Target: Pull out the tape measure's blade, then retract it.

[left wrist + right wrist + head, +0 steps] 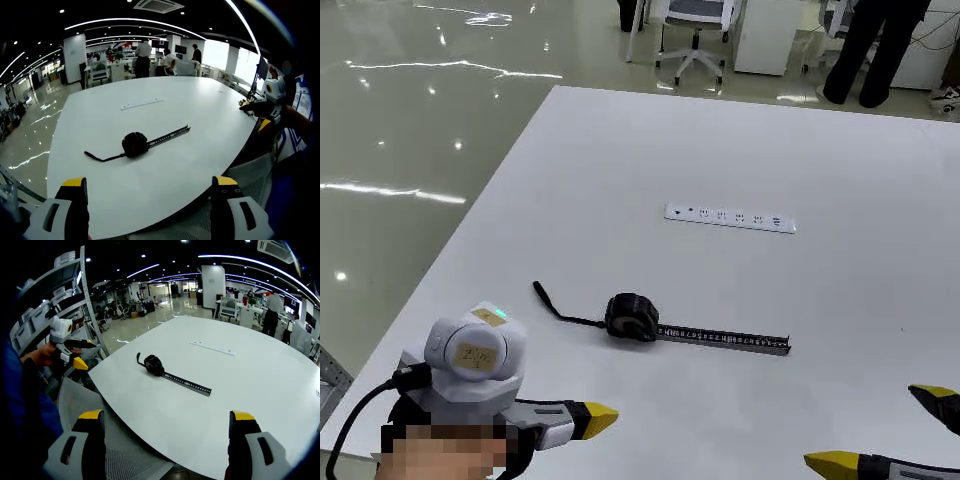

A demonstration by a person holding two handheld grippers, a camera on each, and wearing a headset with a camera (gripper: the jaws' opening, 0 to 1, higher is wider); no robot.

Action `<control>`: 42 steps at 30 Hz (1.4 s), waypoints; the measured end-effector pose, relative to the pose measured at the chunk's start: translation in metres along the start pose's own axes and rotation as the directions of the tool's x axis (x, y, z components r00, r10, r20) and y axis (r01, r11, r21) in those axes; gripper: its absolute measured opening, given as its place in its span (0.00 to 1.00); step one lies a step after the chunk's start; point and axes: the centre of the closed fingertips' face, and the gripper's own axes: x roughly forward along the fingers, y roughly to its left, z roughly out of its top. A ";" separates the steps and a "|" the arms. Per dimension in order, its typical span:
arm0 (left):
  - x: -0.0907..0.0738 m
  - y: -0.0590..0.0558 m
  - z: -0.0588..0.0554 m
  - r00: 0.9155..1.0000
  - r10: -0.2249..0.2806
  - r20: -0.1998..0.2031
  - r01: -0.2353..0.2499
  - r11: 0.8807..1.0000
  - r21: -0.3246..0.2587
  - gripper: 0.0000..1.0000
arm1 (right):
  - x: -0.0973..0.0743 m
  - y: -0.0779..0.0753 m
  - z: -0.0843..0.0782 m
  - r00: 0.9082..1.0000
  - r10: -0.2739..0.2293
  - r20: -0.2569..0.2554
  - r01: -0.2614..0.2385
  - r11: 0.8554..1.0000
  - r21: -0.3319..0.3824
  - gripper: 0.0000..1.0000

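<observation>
While you look down in the head view, a broad white table (620, 160) runs away from you over a glossy pale floor (420, 100), with an office chair (695, 30) and a standing person (875, 50) past its far edge. The tape measure (632, 317) lies well ahead of both sets of jaws. Its blade (725, 340) is drawn out flat toward the right gripper (885, 430) and its strap (555, 305) trails toward the left gripper (590, 420). A white power strip (730, 218) lies farther out.

Through the left gripper view, your jaws stand wide apart and grip nothing. The tape measure (135, 144) sits ahead between them, well apart from both tips, with the power strip (141, 104) beyond it. Desks and people fill the lit office behind. The right gripper (255, 112) hangs off the table's edge.

Through the right gripper view, your jaws are likewise spread and empty. The tape measure (153, 364) lies ahead, its blade (187, 383) reaching toward the right-hand jaw. Shelving (65, 290) stands behind the left gripper (85, 354).
</observation>
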 end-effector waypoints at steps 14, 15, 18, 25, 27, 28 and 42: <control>-0.011 -0.009 -0.007 1.000 0.014 -0.005 -0.014 1.000 -0.008 1.00 | -0.013 0.022 -0.008 1.000 -0.004 -0.005 0.004 1.000 -0.006 1.00; -0.011 -0.010 -0.008 1.000 0.015 -0.008 -0.015 1.000 -0.005 1.00 | -0.012 0.022 -0.008 1.000 -0.002 -0.004 0.002 1.000 -0.006 1.00; -0.008 -0.014 -0.009 1.000 0.014 -0.011 -0.014 1.000 0.001 1.00 | -0.010 0.021 -0.008 1.000 -0.002 -0.006 0.002 1.000 -0.009 1.00; 0.005 -0.021 -0.007 0.999 0.032 -0.034 -0.032 0.999 -0.024 1.00 | 0.000 0.014 -0.006 1.000 0.013 -0.017 -0.013 1.000 -0.002 1.00; 0.011 -0.020 -0.007 0.998 0.045 -0.044 -0.046 0.999 -0.021 1.00 | 0.005 0.011 -0.007 1.000 0.018 -0.023 -0.018 1.000 -0.009 1.00; 0.013 -0.020 -0.007 0.998 0.048 -0.046 -0.049 0.998 -0.028 1.00 | 0.006 0.010 -0.008 0.999 0.019 -0.027 -0.020 1.000 -0.011 1.00; 0.044 -0.022 0.001 0.993 0.092 -0.077 -0.098 0.993 -0.071 1.00 | 0.026 -0.014 -0.018 0.996 0.044 -0.083 -0.049 0.997 -0.057 0.97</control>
